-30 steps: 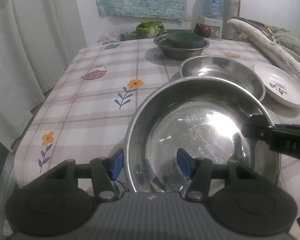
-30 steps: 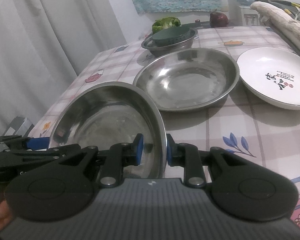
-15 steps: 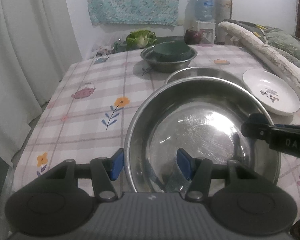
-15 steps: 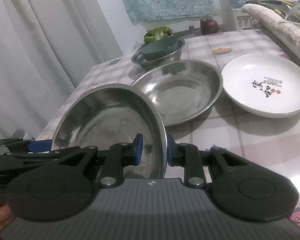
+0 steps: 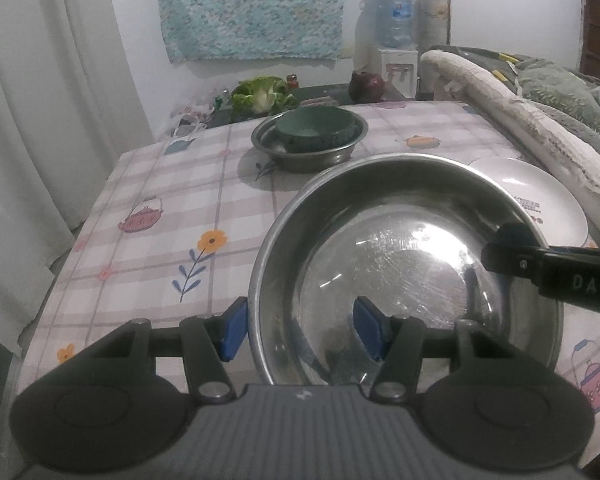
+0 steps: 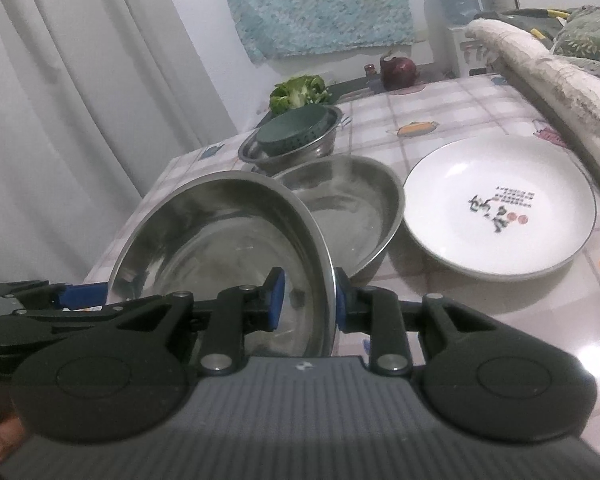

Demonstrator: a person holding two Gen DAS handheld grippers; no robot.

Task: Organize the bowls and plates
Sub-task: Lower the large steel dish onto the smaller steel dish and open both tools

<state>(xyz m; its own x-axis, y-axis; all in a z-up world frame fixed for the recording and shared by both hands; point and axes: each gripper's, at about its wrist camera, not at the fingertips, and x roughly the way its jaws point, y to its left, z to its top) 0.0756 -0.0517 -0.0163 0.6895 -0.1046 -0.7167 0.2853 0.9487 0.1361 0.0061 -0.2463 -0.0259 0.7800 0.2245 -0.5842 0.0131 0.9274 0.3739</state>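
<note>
A large steel bowl [image 5: 400, 248] hangs above the table, carried by both grippers. My left gripper [image 5: 300, 328] is shut on its near rim, one blue pad outside and one against the inner wall. My right gripper [image 6: 308, 300] is shut on the rim at the bowl's right side [image 6: 220, 232]. Behind it a second steel bowl [image 6: 352, 200] rests on the table, hidden in the left wrist view. A white plate [image 6: 500, 208] with dark lettering lies to the right. Farther back a green bowl [image 5: 312, 128] sits inside a smaller steel bowl [image 5: 308, 156].
A plaid floral tablecloth [image 5: 172, 208] covers the table, whose left edge drops off beside white curtains [image 5: 40, 120]. A cabbage [image 5: 262, 96], a dark red vegetable [image 5: 366, 86] and a water bottle [image 5: 394, 20] stand at the back. Rolled bedding [image 5: 520, 120] borders the right side.
Both grippers have carried the big steel bowl up and farther over the table. It now covers the second steel bowl in the left wrist view.
</note>
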